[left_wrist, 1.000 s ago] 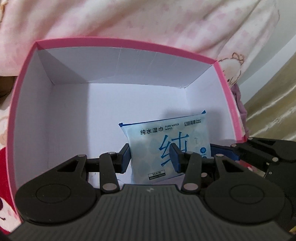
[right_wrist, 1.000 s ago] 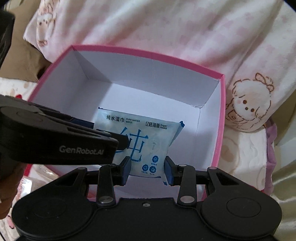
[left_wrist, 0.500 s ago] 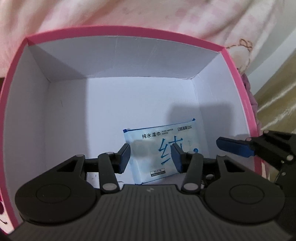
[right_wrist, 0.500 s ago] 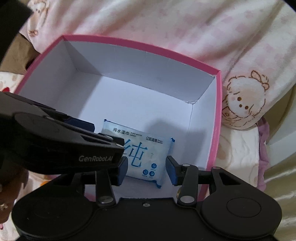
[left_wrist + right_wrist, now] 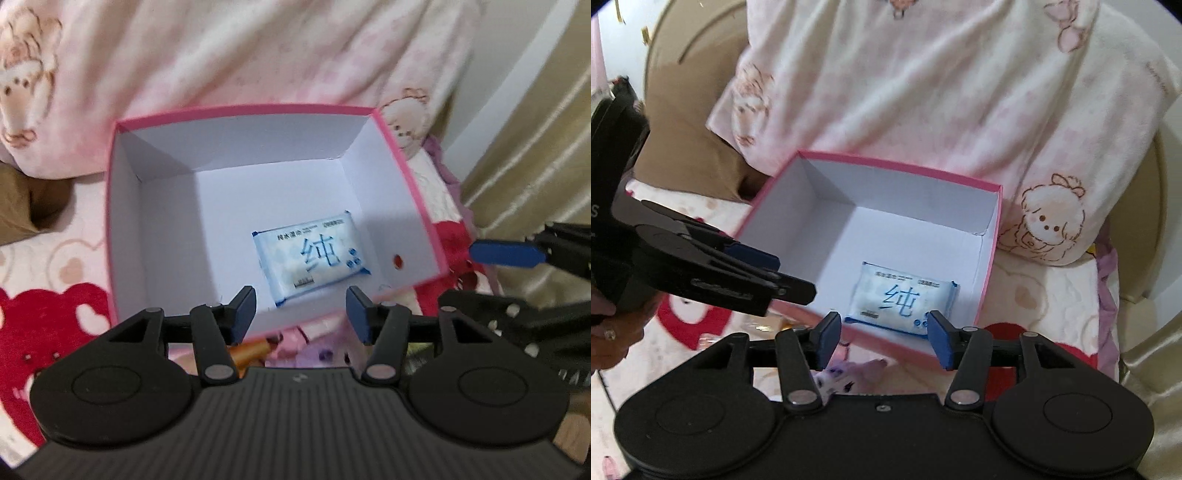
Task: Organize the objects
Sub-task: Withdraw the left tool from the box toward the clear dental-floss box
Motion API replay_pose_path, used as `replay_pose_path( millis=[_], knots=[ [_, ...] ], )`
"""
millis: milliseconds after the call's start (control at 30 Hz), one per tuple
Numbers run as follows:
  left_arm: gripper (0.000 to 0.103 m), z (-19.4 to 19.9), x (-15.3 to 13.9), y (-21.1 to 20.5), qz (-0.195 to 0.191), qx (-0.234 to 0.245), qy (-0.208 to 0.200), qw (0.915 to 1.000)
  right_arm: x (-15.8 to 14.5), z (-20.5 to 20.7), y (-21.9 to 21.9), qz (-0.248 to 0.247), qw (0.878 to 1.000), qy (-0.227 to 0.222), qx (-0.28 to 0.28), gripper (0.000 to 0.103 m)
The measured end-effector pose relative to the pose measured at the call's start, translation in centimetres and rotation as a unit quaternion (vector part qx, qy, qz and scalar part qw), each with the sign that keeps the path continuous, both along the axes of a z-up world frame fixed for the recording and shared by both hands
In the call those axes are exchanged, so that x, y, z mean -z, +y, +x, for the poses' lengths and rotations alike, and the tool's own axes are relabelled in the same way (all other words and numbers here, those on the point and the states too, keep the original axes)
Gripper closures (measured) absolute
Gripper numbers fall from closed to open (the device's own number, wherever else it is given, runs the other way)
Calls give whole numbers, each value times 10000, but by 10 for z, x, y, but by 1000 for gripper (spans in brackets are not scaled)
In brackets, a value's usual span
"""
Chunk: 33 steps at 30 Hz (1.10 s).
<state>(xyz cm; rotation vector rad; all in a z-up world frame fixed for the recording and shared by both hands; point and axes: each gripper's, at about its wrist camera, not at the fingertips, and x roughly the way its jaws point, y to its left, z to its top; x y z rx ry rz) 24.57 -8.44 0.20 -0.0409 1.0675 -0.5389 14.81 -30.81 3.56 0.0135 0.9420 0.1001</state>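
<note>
A: Black two-finger left gripper (image 5: 300, 313), blue pads, jaws opening with nothing between them. What lies ahead of the fingers?

B: The pink-rimmed white cardboard box (image 5: 236, 110); the flat blue-and-white wet-wipes packet (image 5: 310, 260) rests on its floor, just beyond the fingertips.

A: And the black right gripper (image 5: 882, 338)?

B: Likewise opening, empty, above the near wall. One packet appears stowed; small items beneath the fingers, too blurred to identify, probably remain.

We are noting the box (image 5: 129, 206): matt white card inside, pink paper rim. The wipes pack (image 5: 312, 258) is looking like glossy, crinkled plastic film. The blanket (image 5: 960, 92) is appearing soft, fleecy cloth. Gripper fingers (image 5: 940, 338) are showing matt plastic.
</note>
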Motion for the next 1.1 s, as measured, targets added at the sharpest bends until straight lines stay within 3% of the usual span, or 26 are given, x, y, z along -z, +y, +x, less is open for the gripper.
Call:
replay_pose_path(
  millis=[233, 600, 800, 1100],
  knots=[
    [45, -48, -35, 23, 264, 238, -365, 9987, -28, -39, 1, 226, 9996, -93, -142, 39],
    [35, -104, -44, 41, 602, 534, -404, 9959, -36, -90, 38, 392, 9966, -125, -715, 31],
    [33, -120, -29, 53, 795, 630, -401, 9940, -11, -106, 70, 694, 9920, -63, -1057, 29],
    [33, -106, 22, 78, 862, 496, 35, 9950, 51, -98, 114, 1269, 9835, 174, -1279, 29]
  ],
)
